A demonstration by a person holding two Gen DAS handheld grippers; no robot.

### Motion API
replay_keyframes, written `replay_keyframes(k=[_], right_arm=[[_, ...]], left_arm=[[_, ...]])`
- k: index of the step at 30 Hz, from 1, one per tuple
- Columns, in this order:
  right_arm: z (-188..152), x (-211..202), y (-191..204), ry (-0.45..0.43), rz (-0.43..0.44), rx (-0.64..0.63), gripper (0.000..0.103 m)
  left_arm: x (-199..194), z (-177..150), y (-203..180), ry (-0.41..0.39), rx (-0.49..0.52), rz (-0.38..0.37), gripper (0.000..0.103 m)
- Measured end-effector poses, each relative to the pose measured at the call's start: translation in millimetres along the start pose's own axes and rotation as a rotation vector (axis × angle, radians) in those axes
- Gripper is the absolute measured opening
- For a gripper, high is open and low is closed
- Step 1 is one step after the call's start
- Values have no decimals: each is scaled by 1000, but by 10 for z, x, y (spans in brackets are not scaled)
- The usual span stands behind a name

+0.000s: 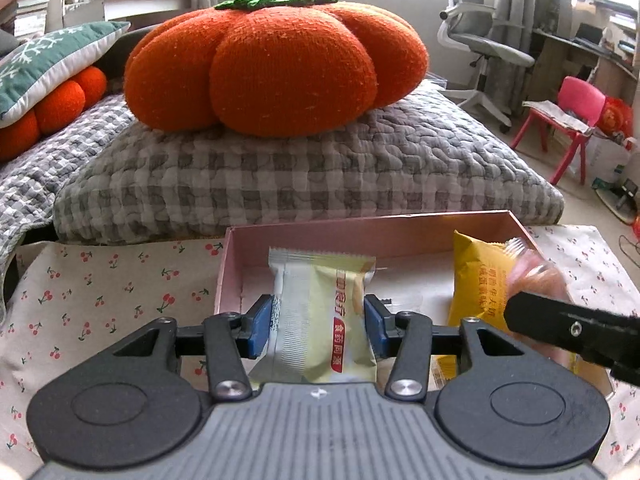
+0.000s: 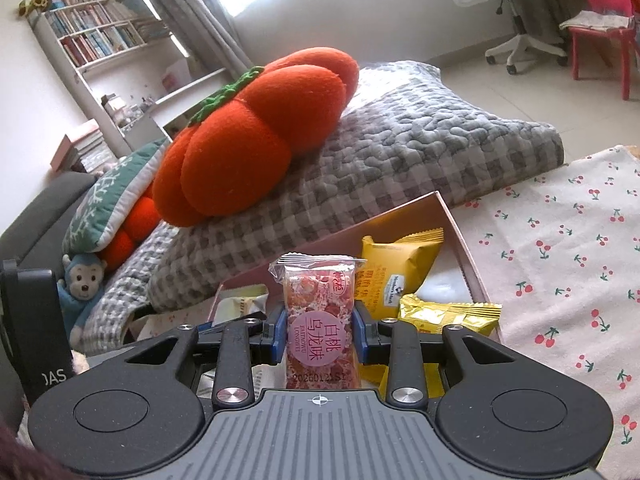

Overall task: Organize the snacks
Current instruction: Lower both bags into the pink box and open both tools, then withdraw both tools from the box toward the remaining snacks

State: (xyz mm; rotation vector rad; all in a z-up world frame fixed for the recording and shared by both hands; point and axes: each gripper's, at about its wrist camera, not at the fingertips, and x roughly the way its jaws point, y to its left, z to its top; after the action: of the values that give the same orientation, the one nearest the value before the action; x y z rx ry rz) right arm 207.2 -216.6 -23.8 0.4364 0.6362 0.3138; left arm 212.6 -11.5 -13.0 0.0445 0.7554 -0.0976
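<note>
My left gripper point(image 1: 319, 320) is shut on a pale green and white snack packet point(image 1: 320, 320), held upright over the left part of an open pink box point(image 1: 360, 228). My right gripper point(image 2: 319, 334) is shut on a pink peach-flavour snack packet point(image 2: 318, 312), held upright above the same pink box point(image 2: 452, 216). A yellow snack packet point(image 1: 476, 280) lies in the right part of the box, and the right gripper's black body point(image 1: 572, 330) crosses in front of it. In the right wrist view two yellow packets point(image 2: 400, 268) point(image 2: 448, 314) lie in the box.
The box sits on a cherry-print cloth point(image 1: 100, 292) point(image 2: 560, 260). Behind it lies a grey checked cushion point(image 1: 304, 168) with an orange pumpkin plush point(image 1: 276, 64) on top. A toy monkey point(image 2: 82, 292) is at the left. A red chair point(image 1: 568, 116) and office chair stand at the right.
</note>
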Motion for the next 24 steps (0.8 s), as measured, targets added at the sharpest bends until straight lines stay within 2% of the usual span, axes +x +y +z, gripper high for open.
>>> replay_keyframes(k=[2, 3, 4, 5, 7, 13, 24], right_arm=[[2, -6, -3, -2, 0, 10, 40], [7, -8, -5, 2, -3, 13, 44], [12, -18, -7, 0, -1, 15, 54], [18, -33, -6, -6, -5, 14, 64], [31, -60, -2, -16, -13, 11, 71], [50, -116, 16, -1, -26, -11, 76], [26, -352, 170, 42, -41, -66, 85]], left_arm=[[-23, -4, -23, -13, 12, 14, 54], [-30, -7, -32, -18, 14, 16, 65], [-45, -12, -29, -24, 13, 16, 70], [-61, -16, -21, -27, 11, 15, 71], [-69, -22, -12, -20, 7, 14, 72], [-174, -53, 24, -11, 12, 11, 81], [-591, -225, 108, 4, 27, 10, 94]])
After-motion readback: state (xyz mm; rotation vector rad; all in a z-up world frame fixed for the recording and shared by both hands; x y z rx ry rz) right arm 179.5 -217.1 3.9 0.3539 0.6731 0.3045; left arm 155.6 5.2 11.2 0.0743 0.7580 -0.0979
